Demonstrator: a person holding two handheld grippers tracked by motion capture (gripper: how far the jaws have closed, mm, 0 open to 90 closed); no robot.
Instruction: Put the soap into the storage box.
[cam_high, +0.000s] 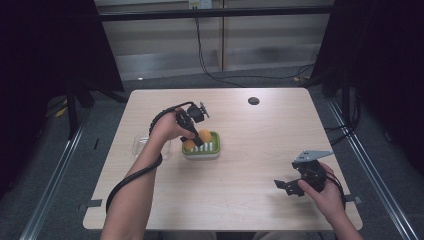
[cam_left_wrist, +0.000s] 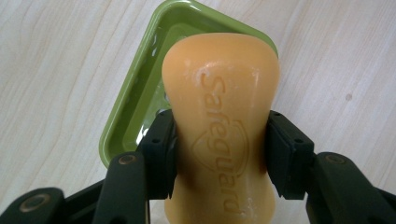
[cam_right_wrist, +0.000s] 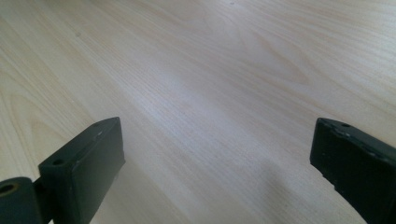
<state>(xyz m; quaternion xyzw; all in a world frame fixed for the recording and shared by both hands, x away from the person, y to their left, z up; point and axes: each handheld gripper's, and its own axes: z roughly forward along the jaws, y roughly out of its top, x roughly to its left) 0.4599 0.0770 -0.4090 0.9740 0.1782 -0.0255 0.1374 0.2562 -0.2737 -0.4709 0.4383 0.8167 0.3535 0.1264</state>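
Soap (cam_left_wrist: 222, 135) clamped in left gripper (cam_left_wrist: 219, 156) over dish (cam_left_wrist: 128, 116) edge; right gripper (cam_right_wrist: 217, 172) agape.

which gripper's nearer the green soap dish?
Left. The left gripper holds the orange soap bar right over the green soap dish; the right gripper sits open, well off toward the table's near-right.

table (cam_high: 240, 200): light wood top, rounded corners, centre of the high view | floor (cam_high: 165, 80): grey carpet all around | wall (cam_high: 165, 37): beige panels at 12 o'clock — a black cable (cam_high: 202, 55) hangs down it | black curtains (cam_high: 45, 45): at 10 and 2 o'clock | metal rails (cam_high: 55, 170): at 8 and 4 o'clock | light: dim, even
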